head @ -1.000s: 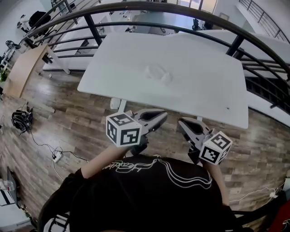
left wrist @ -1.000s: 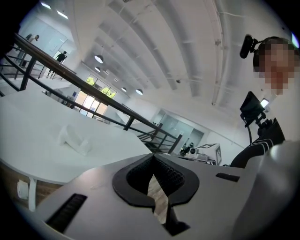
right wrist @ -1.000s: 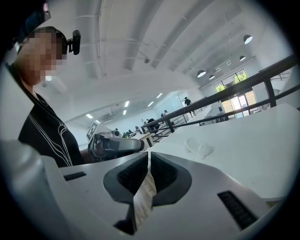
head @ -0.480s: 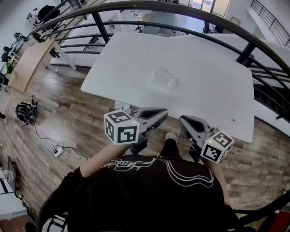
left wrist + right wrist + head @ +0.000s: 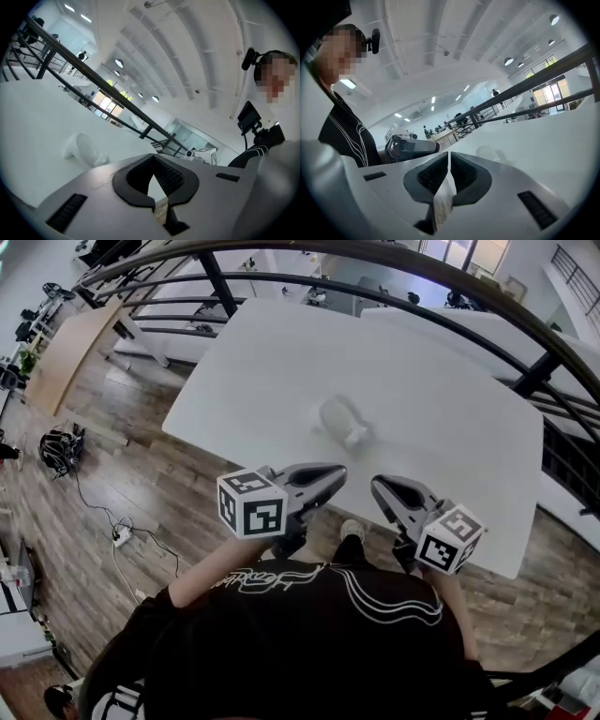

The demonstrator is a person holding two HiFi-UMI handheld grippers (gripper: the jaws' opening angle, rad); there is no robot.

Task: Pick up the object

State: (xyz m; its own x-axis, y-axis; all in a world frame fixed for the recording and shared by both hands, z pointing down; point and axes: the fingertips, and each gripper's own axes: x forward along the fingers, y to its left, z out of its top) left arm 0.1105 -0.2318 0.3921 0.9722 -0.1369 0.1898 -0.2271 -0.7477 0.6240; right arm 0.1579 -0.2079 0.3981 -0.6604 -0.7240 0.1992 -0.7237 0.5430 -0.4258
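The left gripper and right gripper are hovering short of the table, jaws pressed together on nothing. The white controller is lying mid-table, well apart. It looks rounded and smooth, so jaws arriving unopened are risking a shove, not a grip.

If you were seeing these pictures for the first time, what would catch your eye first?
A lone white object, rounded with a short stub, lies near the middle of the white table. Closer to the person, the left hand-held gripper and the right hand-held gripper hang side by side at the table's near edge. Both are shut and empty, pointing toward the table.
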